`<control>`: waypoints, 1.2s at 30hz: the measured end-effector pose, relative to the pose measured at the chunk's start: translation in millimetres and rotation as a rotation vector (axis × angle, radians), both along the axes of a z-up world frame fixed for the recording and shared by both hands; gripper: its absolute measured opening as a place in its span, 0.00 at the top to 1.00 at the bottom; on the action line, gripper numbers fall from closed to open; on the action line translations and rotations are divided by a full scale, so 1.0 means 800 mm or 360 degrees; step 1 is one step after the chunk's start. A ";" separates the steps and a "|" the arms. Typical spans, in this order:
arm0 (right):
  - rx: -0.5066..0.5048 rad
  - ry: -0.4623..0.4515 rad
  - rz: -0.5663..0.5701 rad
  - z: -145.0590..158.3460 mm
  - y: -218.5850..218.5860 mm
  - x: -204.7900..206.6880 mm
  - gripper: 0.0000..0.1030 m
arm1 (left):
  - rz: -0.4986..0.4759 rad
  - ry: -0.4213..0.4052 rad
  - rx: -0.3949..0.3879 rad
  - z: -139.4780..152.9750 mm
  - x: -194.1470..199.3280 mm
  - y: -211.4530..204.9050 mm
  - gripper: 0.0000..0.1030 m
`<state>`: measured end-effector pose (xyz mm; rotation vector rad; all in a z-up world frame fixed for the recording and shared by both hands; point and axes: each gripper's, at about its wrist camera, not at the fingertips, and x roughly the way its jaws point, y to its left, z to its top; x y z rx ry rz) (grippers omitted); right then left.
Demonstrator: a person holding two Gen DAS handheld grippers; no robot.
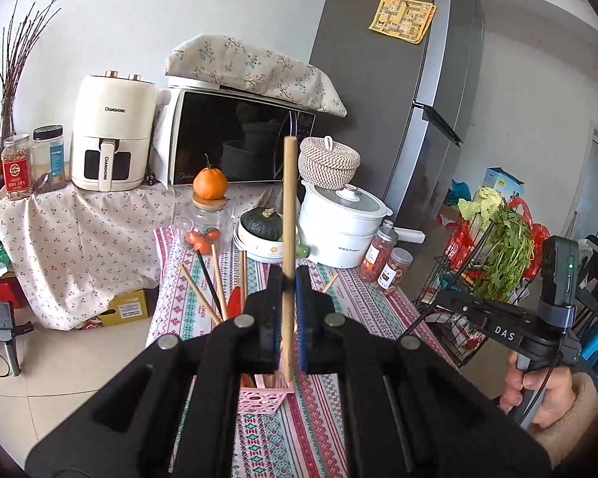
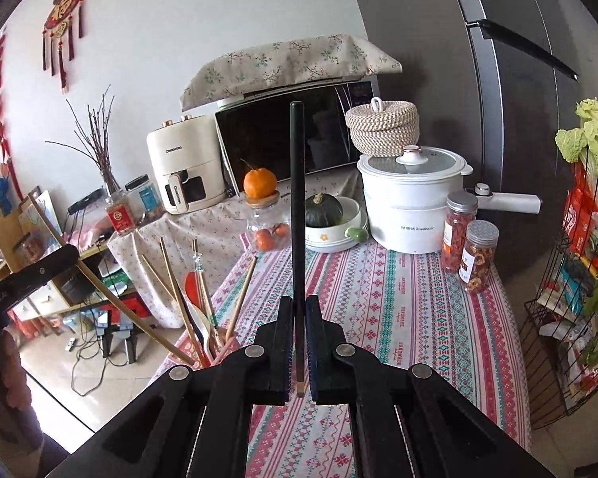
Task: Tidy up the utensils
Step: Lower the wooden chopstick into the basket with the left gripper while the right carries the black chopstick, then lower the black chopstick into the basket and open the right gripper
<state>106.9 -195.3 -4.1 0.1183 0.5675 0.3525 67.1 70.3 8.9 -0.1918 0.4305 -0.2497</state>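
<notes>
Utensils: chopsticks and spoons stood bunched in a pink holder (image 1: pixel 264 395) on the striped tablecloth (image 1: pixel 323 430), near its left edge; in the right wrist view the same bunch (image 2: pixel 197 318) leaned at the cloth's left edge, the holder mostly hidden behind the gripper.
Left gripper (image 1: pixel 289 279): jaws narrow, clamped on a light wooden chopstick (image 1: pixel 289 207) that stood nearly upright above the holder; its lower end ran down between the pads.
Left chopstick, other view: a long pale stick (image 2: pixel 99 283) slanted from the left tool down toward the bunch.
Right gripper (image 2: pixel 299 302): jaws narrow, pinching a black chopstick (image 2: pixel 297 199) pointed upward, its pale tip showing below the pads.
Right hand (image 1: pixel 538 390): wrapped round its tool's handle at the right edge of the left wrist view.
Table, left to right: jar (image 2: pixel 268 223) topped by an orange (image 2: pixel 260 183), squash (image 2: pixel 323 209) in a white bowl, white pot (image 2: pixel 410 203), two spice jars (image 2: pixel 470 247).
Behind: air fryer (image 1: pixel 109 135), microwave (image 1: pixel 235 139) under a floral cloth, woven basket (image 2: pixel 382 127), grey fridge (image 1: pixel 378 91).
Far right: wire rack (image 2: pixel 566 342) with greens.
</notes>
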 end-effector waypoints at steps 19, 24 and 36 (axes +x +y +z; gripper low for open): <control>0.0094 -0.0086 0.0188 0.028 0.056 -0.012 0.94 | 0.0055 0.0360 0.0119 -0.067 0.070 0.001 0.93; 0.0116 -0.0090 0.0224 0.030 0.072 -0.008 0.94 | 0.0081 0.0373 0.0140 -0.076 0.078 -0.001 0.86; -0.0005 0.0035 0.0270 0.012 0.123 0.022 0.94 | 0.0150 0.0511 0.0119 -0.081 0.057 0.034 0.30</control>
